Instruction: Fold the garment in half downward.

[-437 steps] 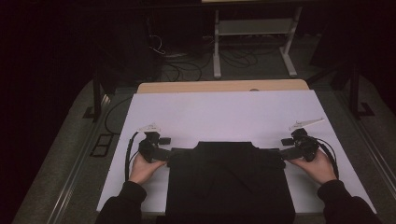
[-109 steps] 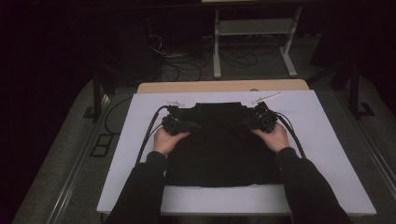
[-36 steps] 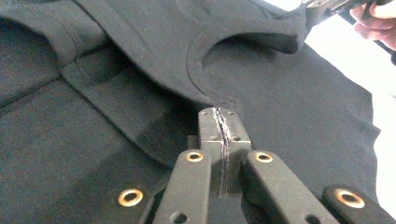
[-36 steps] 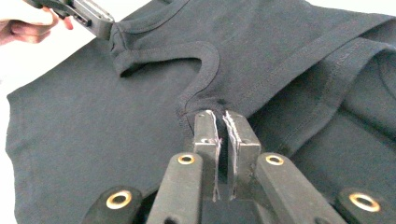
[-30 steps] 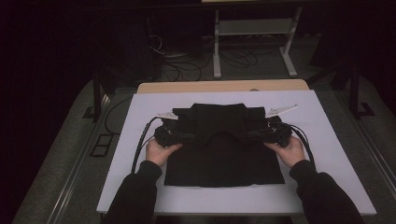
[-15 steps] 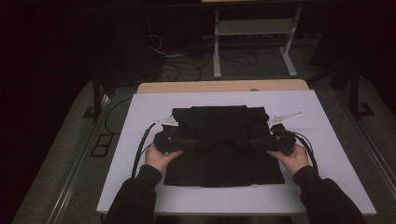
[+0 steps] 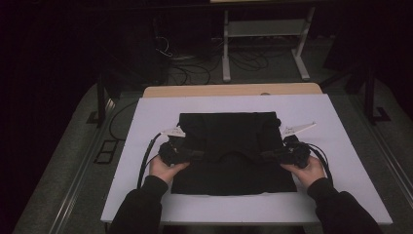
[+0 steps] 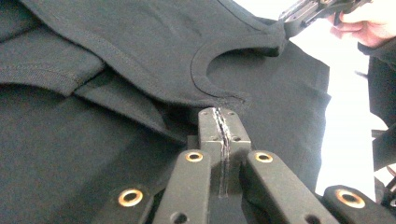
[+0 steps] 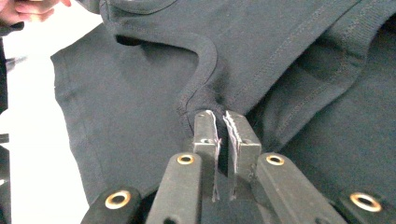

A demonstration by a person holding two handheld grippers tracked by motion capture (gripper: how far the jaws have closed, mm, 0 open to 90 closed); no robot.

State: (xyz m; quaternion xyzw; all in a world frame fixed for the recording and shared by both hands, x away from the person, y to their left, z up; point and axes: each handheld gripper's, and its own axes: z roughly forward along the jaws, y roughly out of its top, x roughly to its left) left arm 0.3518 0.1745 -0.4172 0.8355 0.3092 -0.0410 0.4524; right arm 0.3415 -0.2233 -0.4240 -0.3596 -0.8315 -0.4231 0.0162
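A black T-shirt (image 7: 234, 141) lies flat on the white board (image 7: 146, 122), with its neck end doubled back over its body. My left gripper (image 7: 197, 155) is shut on the fabric beside the curved neckline (image 8: 205, 88); in the left gripper view its tips (image 8: 219, 112) pinch the cloth tight. My right gripper (image 7: 268, 156) is shut on the fabric at the other side of the neckline (image 9: 205, 60), with cloth bunched between its tips (image 9: 220, 114). Both grippers point inward at each other across the shirt. The right gripper (image 8: 303, 11) also shows far off in the left gripper view.
The white board rests on a wooden table (image 7: 234, 90) and has bare margins left, right and in front of the shirt. A metal rack (image 7: 263, 29) and loose cables (image 7: 195, 68) stand on the dark floor beyond. Each gripper's cable (image 7: 146, 156) loops over the board.
Both grippers have come back toward the person with the neck edge, drawing it over the shirt's body. The far edge of the shirt now lies flat as a fold.
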